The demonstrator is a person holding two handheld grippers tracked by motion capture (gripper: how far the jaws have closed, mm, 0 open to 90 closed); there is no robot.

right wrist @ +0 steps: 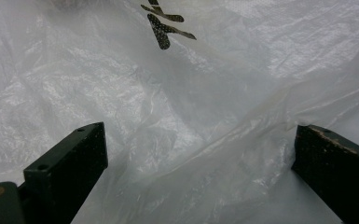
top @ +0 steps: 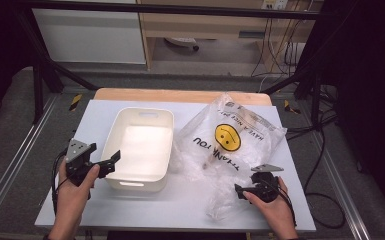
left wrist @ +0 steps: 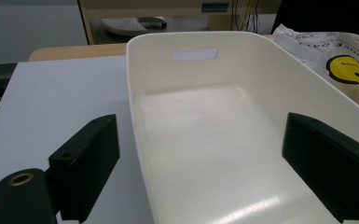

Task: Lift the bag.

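So the right gripper [top: 243, 190] sits at the near edge of the crinkly plastic bag [top: 230, 137], jaws spread wide with loose film bunched between them, looks lined up to pinch a fold. The left gripper [top: 111, 161] is also spread, straddling the near left wall of the empty white bin [top: 139, 180], probably to steady it beside the bag.

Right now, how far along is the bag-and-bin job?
Barely begun. Done: nothing visible; the white bin is empty. In hand: the right gripper, open, sits at the plastic bag near its lower edge, film between its jaws; the left gripper, open, straddles the bin's near wall. Left: grasping the bag and whatever follows.
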